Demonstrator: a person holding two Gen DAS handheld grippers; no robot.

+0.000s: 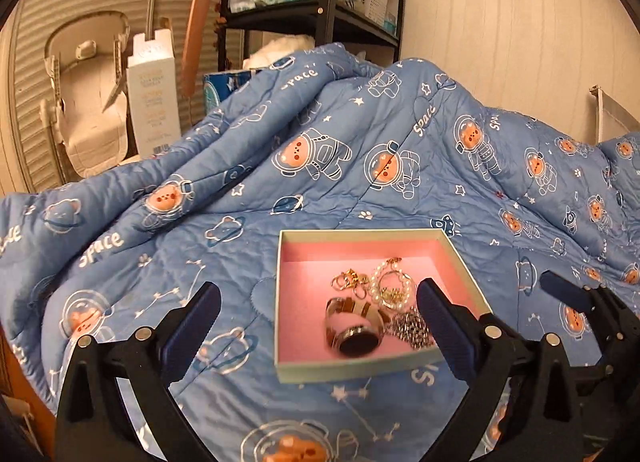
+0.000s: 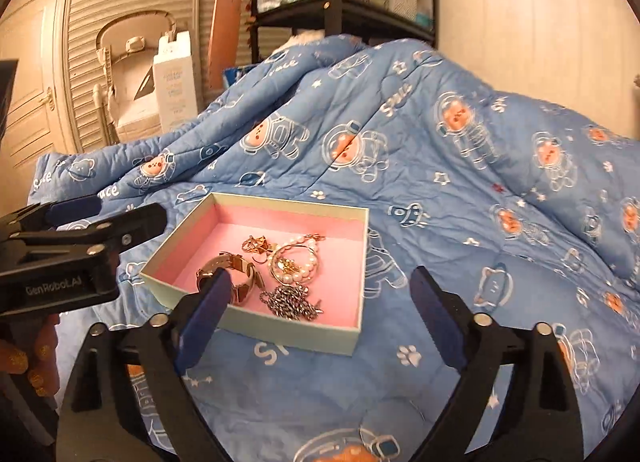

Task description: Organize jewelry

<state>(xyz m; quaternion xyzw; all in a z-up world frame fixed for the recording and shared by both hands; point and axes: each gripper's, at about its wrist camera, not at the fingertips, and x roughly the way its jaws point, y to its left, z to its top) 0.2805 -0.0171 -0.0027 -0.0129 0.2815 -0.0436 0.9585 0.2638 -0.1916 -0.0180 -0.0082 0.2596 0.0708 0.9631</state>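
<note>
Jewelry is seen piled loose in a pink-lined box w/ pale green walls, set on a blue space-bear quilt approx. centre of both views.

Left to right: left gripper is held spread as wide as it goes, nothing between the pads; box lies beyond and between its fingers, untouched. Right gripper is likewise spread wide and empty, its left finger overlapping the box's near wall in view; contact can't be told.

Risks, as judged: quilt is soft and rumpled, so the box could be tipped or slid if a wall is nudged. Pieces are heaped together, so a chain could be dragged out w/ another item if one is lifted. Thin links could slip from broad pads.

Looks, left to right in the right-wrist view: a watch w/ dark face and metal band on its side; gold-tone rings/earrings just behind; a pearl bracelet looped round small gold bits; a silver chain bunched at the front. All are touching or overlapping. Left half of the box floor is bare pink.
</note>
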